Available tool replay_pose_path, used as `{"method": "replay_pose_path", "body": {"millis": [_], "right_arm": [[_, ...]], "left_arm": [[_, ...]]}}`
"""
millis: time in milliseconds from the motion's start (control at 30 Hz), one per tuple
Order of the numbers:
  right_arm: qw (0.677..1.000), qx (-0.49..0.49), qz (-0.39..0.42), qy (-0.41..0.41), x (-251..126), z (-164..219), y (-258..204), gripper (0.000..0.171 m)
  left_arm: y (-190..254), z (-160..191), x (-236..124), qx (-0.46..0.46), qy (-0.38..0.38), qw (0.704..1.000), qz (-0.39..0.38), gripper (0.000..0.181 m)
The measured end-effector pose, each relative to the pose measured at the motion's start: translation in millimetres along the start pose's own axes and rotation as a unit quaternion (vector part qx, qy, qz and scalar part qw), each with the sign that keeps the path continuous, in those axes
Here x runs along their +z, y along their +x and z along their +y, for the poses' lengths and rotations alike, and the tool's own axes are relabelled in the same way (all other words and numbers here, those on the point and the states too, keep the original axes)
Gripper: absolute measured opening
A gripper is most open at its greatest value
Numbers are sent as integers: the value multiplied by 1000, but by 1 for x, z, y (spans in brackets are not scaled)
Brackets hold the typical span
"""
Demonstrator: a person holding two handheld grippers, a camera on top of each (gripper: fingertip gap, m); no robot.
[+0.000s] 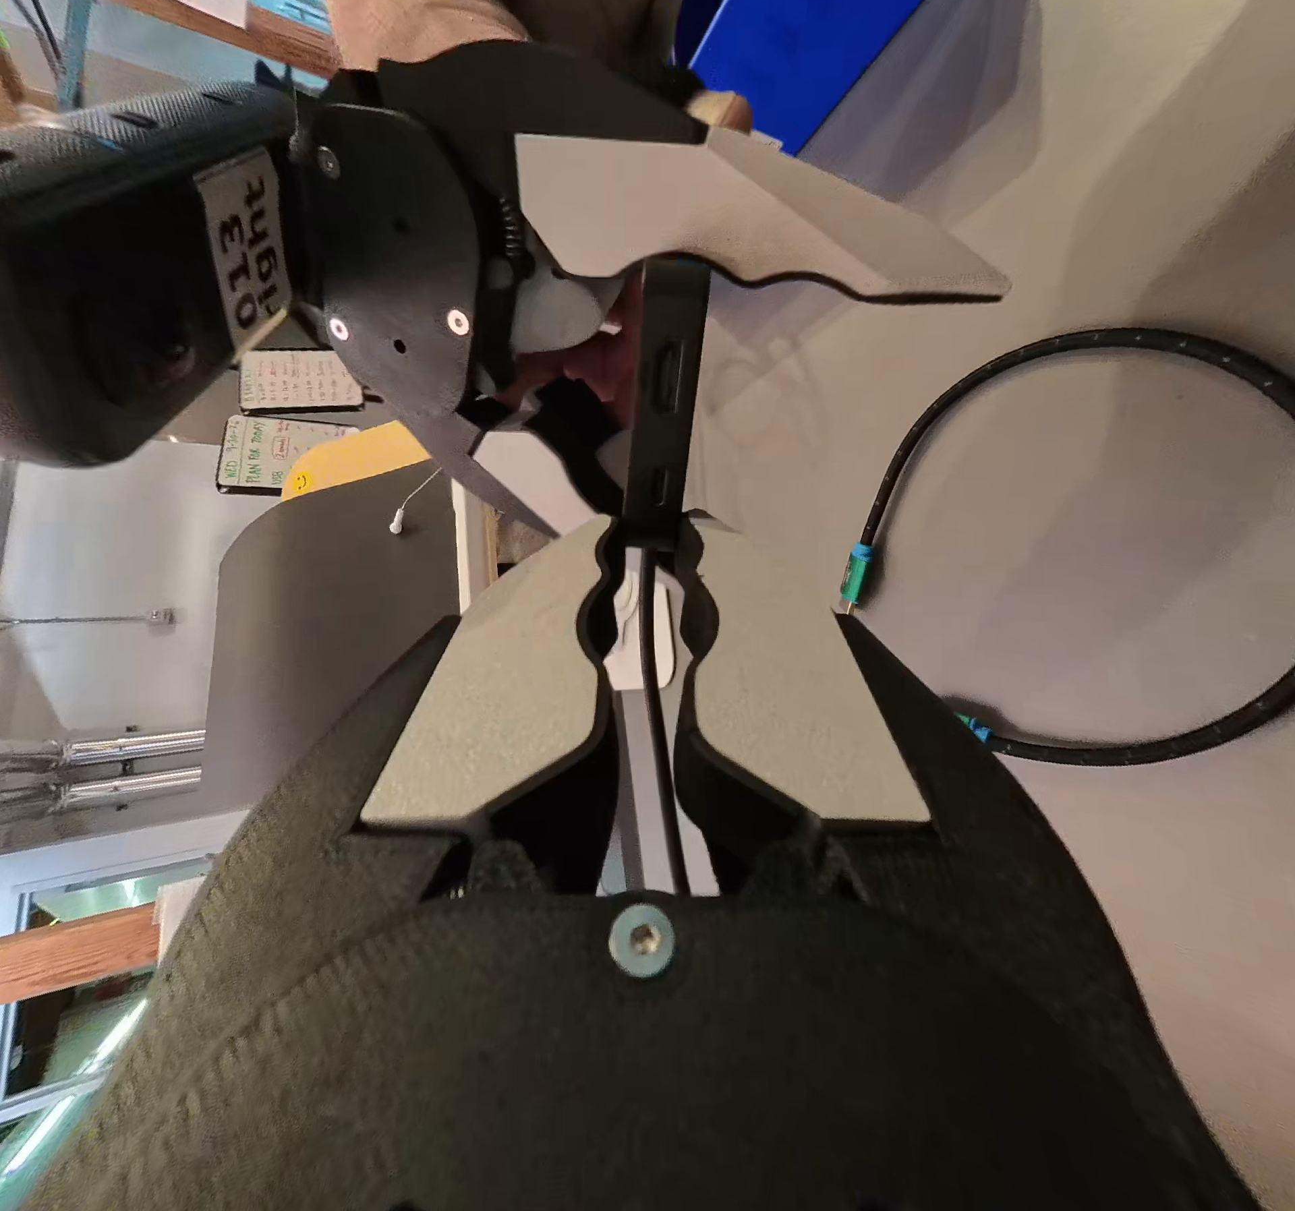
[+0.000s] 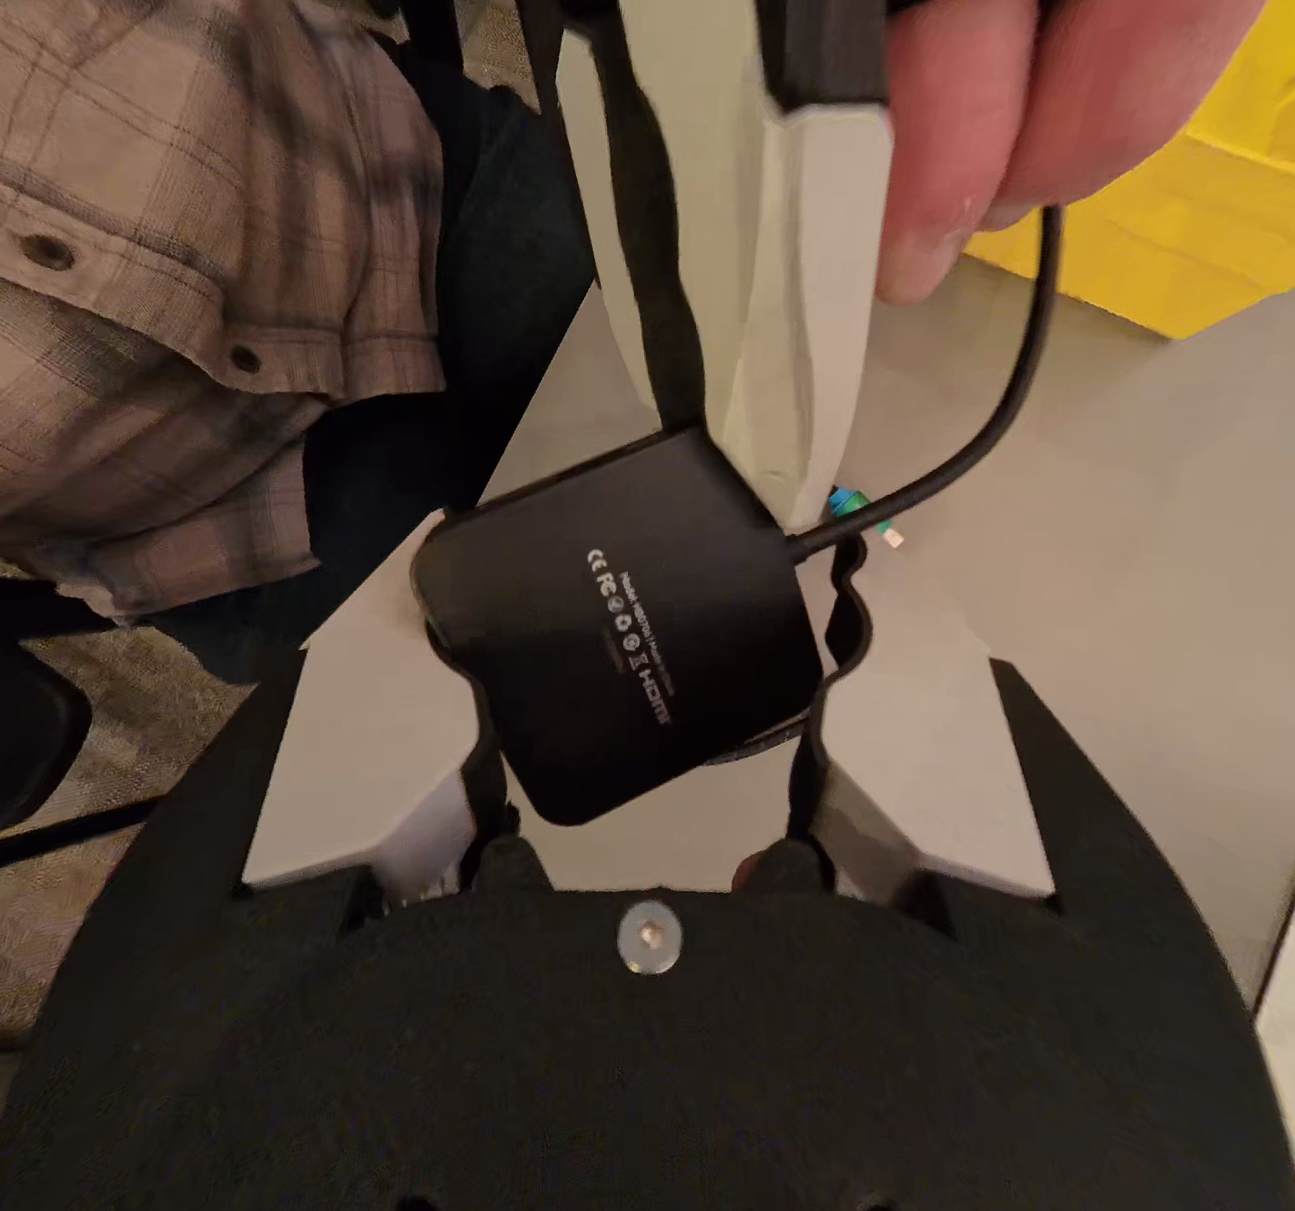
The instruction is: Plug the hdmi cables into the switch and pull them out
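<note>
The black HDMI switch (image 2: pixel 617 624) is held off the table between both grippers. My right gripper (image 2: pixel 641 540) is shut on it across its width, its flat printed face toward the camera. My left gripper (image 1: pixel 648 536) is shut on the switch's end (image 1: pixel 662 407), which shows edge-on with two open ports. The switch's thin black lead (image 1: pixel 659 757) runs back between my left fingers and loops up to a hand (image 2: pixel 1016 91). A black braided HDMI cable (image 1: pixel 1051 351) lies curled on the table, its green plug (image 1: pixel 858 571) unplugged; the plug also shows in the right wrist view (image 2: pixel 848 503).
The grey table (image 1: pixel 1086 582) lies under both grippers. A blue bin (image 1: pixel 806 7) stands at its far side and a yellow object (image 2: pixel 1191 217) rests beyond the table surface. A person in a plaid shirt (image 2: pixel 175 267) is close on the left. Spacing between my two grippers at the tips: around 6 centimeters.
</note>
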State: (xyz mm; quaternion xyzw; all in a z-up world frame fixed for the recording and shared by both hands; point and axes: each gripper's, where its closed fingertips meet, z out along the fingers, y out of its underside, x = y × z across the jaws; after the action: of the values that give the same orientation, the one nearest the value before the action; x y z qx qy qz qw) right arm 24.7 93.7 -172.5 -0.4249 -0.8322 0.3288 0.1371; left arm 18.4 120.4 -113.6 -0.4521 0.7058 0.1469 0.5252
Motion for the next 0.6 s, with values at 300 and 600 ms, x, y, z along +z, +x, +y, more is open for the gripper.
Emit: {"method": "replay_pose_path", "body": {"millis": [300, 600], "right_arm": [[1000, -4, -20, -16, 4, 1, -7, 94], [998, 35, 39, 20, -3, 4, 9, 93]], "left_arm": [[5, -2, -2, -13, 13, 1000, 19, 13], [-14, 27, -9, -103, -47, 994, -6, 35]]}}
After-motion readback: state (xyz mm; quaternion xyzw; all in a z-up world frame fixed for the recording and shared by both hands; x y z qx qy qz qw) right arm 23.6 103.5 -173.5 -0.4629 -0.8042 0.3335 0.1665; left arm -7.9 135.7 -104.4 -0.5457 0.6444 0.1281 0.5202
